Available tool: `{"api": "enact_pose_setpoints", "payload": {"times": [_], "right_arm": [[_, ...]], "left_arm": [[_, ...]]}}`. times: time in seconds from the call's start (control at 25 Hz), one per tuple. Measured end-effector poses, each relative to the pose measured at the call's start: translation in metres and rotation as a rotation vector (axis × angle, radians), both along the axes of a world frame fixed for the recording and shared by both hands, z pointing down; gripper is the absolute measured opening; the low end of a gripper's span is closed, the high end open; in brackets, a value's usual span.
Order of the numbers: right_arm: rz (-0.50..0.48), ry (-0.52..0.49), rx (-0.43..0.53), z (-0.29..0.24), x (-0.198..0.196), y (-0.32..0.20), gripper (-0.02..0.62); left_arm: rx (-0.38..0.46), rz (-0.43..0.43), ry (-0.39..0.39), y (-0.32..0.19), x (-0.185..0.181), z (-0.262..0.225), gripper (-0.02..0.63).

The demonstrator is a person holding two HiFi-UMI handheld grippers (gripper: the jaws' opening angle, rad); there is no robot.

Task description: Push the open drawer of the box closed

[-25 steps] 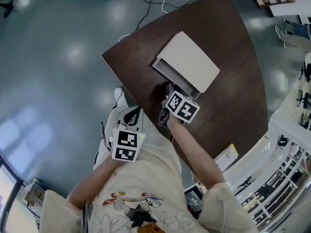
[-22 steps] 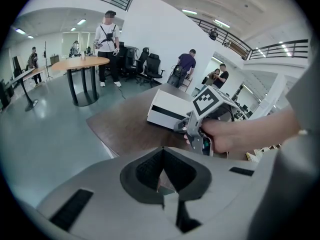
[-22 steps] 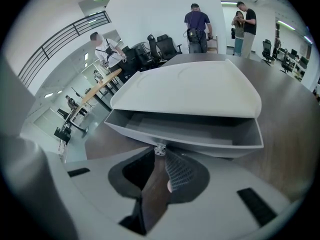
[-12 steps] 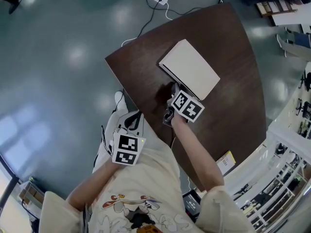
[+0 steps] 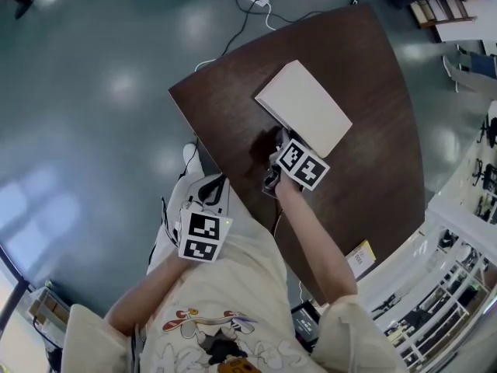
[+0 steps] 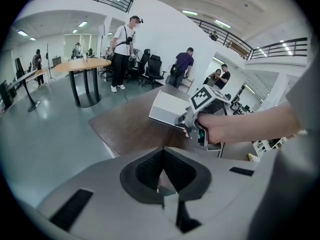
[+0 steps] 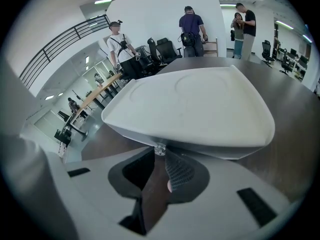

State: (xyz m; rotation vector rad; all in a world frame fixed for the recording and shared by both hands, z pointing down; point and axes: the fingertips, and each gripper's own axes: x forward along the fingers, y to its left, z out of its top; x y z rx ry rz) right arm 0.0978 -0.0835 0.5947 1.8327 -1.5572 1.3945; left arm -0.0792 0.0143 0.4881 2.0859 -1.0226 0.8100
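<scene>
Pressing up to the near face of the white box (image 5: 304, 106), the right gripper (image 5: 283, 152) reaches across the dark wooden table (image 5: 373, 76) in the head view, with the box lying directly beyond its fingertips. The left gripper (image 5: 210, 193) hangs off the table's near edge, above the person's lap, the box well ahead of its fingers and off to their right.

From the left gripper view, that gripper's two fingers (image 6: 145, 171) meet at their tips with nothing held between them. Far beyond them the box sits on the table, and a hand (image 6: 225, 129) holds the right gripper against it.

From the right gripper view, the fingers (image 7: 182, 171) are drawn together, their tips touching a small clear knob (image 7: 159, 148) on the drawer (image 7: 215, 153). The drawer's front sits tucked in under the box's top edge, just past the fingertips. Several people (image 7: 192, 26) stand well beyond the box.
</scene>
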Motion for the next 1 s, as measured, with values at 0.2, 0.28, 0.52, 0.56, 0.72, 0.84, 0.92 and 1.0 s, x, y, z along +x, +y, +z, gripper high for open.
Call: {"api": "enact_pose_setpoints", "payload": {"times": [0.2,0.28,0.52,0.56,0.72,0.84,0.92,1.0], "right_arm": [[0.003,0.009,0.005,-0.001,-0.001,0.0,0.072],[-0.008,0.011,0.005,0.0,-0.002,0.001,0.075],[-0.017,-0.015,-0.012,-0.004,-0.001,0.008,0.086],[-0.016,-0.02,-0.011,-0.006,-0.001,0.01,0.098],[-0.023,-0.051,0.005,-0.018,-0.011,0.02,0.107],[-0.032,-0.072,0.038,-0.038,-0.018,0.026,0.107],[-0.041,-0.083,0.068,-0.056,-0.023,0.03,0.101],[-0.062,-0.082,0.107,-0.075,-0.029,0.035,0.081]], "left_arm": [[0.004,-0.004,-0.003,0.001,-0.005,-0.002,0.005],[0.006,-0.005,-0.003,0.001,-0.006,-0.003,0.005],[0.025,-0.001,0.004,0.0,-0.004,-0.008,0.005],[0.03,0.002,0.005,-0.001,-0.004,-0.009,0.005],[0.047,0.009,0.011,-0.003,-0.005,-0.015,0.005],[0.062,0.014,0.015,-0.005,-0.005,-0.023,0.005],[0.074,0.019,0.023,-0.006,-0.004,-0.032,0.005],[0.087,0.025,0.036,-0.007,-0.004,-0.043,0.005]]}}
